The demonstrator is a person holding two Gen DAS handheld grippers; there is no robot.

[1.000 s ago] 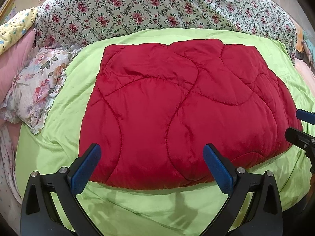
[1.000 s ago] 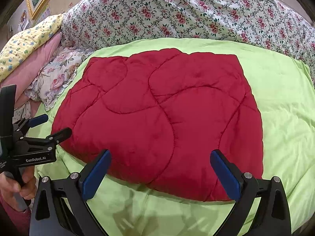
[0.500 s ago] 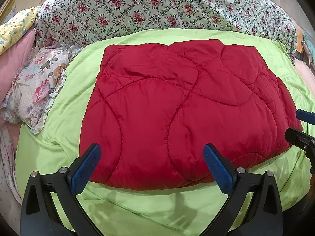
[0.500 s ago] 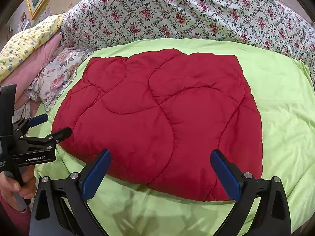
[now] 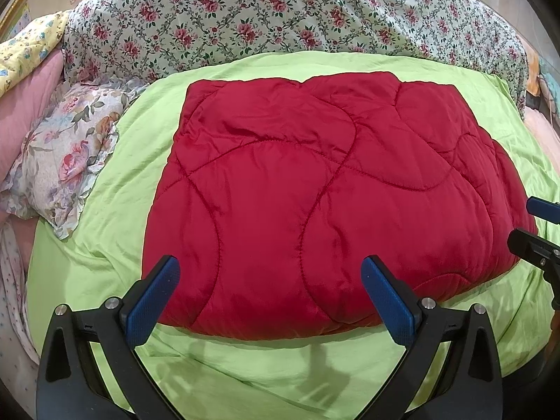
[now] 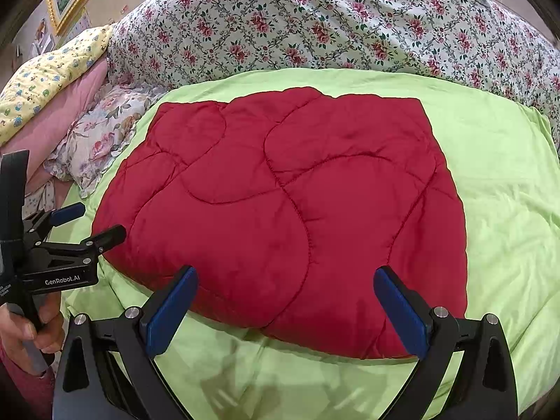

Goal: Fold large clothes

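A red quilted padded garment (image 5: 329, 203) lies folded into a thick rectangle on the lime-green bed cover (image 5: 245, 364); the right wrist view shows it too (image 6: 290, 217). My left gripper (image 5: 269, 280) hovers open over its near edge, nothing between the blue pads (image 5: 154, 297). My right gripper (image 6: 283, 294) is likewise open above the near edge, holding nothing. In the right wrist view the left gripper (image 6: 91, 224) appears at the garment's left side, held by a hand (image 6: 31, 332). The right gripper's fingertips (image 5: 532, 224) show at the right edge of the left wrist view.
A rose-patterned quilt (image 6: 315, 24) is piled along the far side of the bed. A floral pillow (image 5: 59, 161), a pink cushion (image 6: 56, 119) and a yellow printed cloth (image 6: 52, 73) lie at the left. Green cover (image 6: 507, 192) shows right of the garment.
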